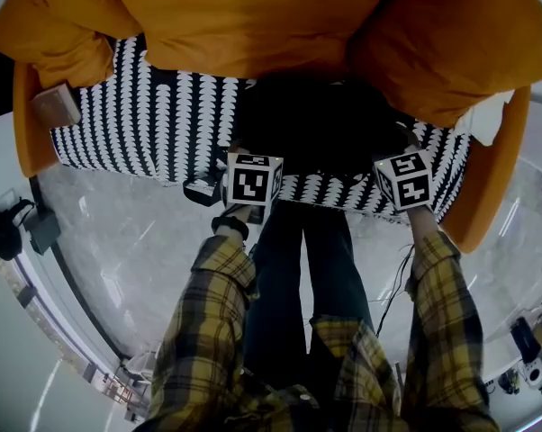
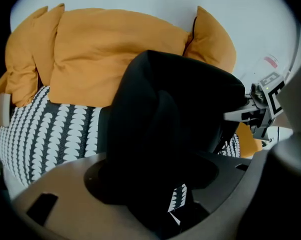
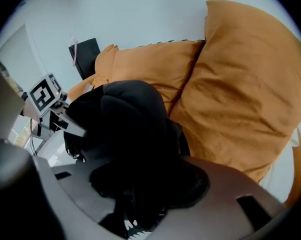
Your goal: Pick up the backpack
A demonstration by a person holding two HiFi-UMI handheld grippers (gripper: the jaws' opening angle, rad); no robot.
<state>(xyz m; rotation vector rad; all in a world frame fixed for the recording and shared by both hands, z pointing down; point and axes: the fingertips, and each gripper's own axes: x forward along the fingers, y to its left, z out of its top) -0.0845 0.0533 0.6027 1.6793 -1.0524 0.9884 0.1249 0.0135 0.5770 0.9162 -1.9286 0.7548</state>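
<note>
A black backpack [image 1: 320,124] stands on the sofa's patterned seat, leaning against the orange cushions. In the head view both grippers reach into it from the front, the left marker cube [image 1: 253,180] at its left side and the right marker cube [image 1: 404,180] at its right side; their jaws are hidden. In the left gripper view the backpack [image 2: 175,114] fills the space between the jaws of my left gripper [image 2: 155,184], with a sliver of seat showing beside the fabric. In the right gripper view the backpack [image 3: 125,129] is bunched from jaw to jaw in my right gripper [image 3: 140,194].
The sofa has an orange frame [image 1: 30,115], big orange cushions [image 1: 253,16] behind the backpack and a black-and-white seat cover [image 1: 136,115]. A small box [image 1: 57,106] lies at the seat's left end. The person's legs stand close before the sofa on a pale glossy floor [image 1: 127,250].
</note>
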